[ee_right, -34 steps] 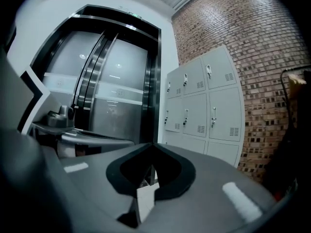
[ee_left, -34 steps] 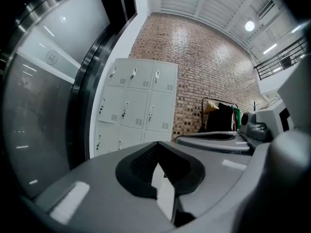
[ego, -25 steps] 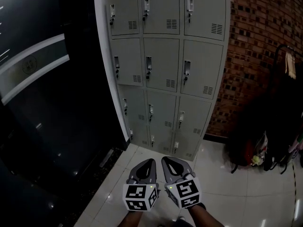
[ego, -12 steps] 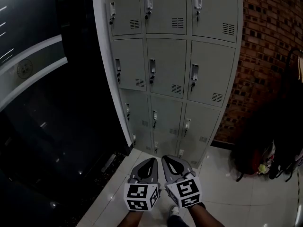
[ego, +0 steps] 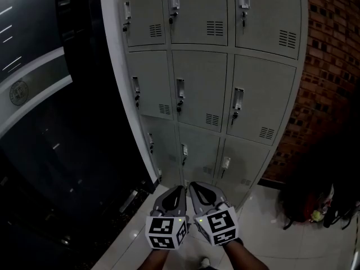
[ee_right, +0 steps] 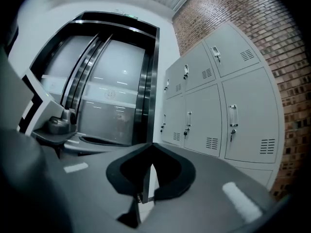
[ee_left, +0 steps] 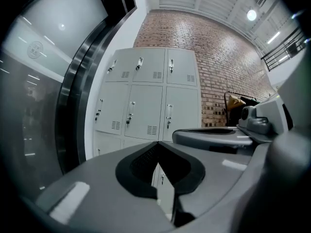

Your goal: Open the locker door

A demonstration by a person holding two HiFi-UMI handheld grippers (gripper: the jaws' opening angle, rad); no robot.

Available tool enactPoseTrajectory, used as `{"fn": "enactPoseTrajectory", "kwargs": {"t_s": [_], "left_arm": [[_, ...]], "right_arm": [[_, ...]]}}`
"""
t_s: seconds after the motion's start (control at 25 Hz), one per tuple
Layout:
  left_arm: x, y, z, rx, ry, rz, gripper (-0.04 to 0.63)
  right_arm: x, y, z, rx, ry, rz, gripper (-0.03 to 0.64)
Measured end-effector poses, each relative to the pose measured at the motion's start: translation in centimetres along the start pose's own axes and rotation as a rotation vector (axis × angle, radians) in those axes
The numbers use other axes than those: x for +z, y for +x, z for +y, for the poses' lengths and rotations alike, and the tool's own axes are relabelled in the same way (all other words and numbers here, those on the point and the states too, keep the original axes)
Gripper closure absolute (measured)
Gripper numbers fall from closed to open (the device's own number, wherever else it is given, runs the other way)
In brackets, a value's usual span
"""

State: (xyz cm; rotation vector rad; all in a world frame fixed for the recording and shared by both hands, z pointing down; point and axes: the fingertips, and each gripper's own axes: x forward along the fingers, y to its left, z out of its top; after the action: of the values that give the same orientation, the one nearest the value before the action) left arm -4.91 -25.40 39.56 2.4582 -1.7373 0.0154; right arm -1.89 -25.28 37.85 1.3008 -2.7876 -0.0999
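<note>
A grey bank of lockers stands ahead, three columns wide, every door closed; each door has a small handle and a vent. Low in the head view my two grippers are held side by side, well short of the lockers and touching none of them. My left gripper is shut with nothing in it, and my right gripper is shut and empty too. The left gripper view shows its jaws meeting in front of the lockers. In the right gripper view the gripper points past the lockers.
A red brick wall runs to the right of the lockers, with dark bags on the floor below it. A dark glass wall with a white post stands to the left. The floor is pale glossy tile.
The lockers have grown larger and shifted right in the head view as I came closer. Both grippers stay shut and side by side.
</note>
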Motion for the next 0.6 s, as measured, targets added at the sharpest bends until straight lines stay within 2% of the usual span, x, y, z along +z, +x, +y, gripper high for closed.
{"fn": "enactPoseTrajectory", "kwargs": {"t_s": [0.28,0.6], "left_arm": [[1.4,4.8,0.6,0.025,-0.010,-0.014,0.589],[2.9,7.9,2.8,0.071,0.004,-0.040,0.589]], "right_arm": [[0.7,3.1,-4.1,0.045,-0.007,-0.023,0.617],[1.5,6.6,-6.1,0.081,0.000,-0.047,0.617]]}}
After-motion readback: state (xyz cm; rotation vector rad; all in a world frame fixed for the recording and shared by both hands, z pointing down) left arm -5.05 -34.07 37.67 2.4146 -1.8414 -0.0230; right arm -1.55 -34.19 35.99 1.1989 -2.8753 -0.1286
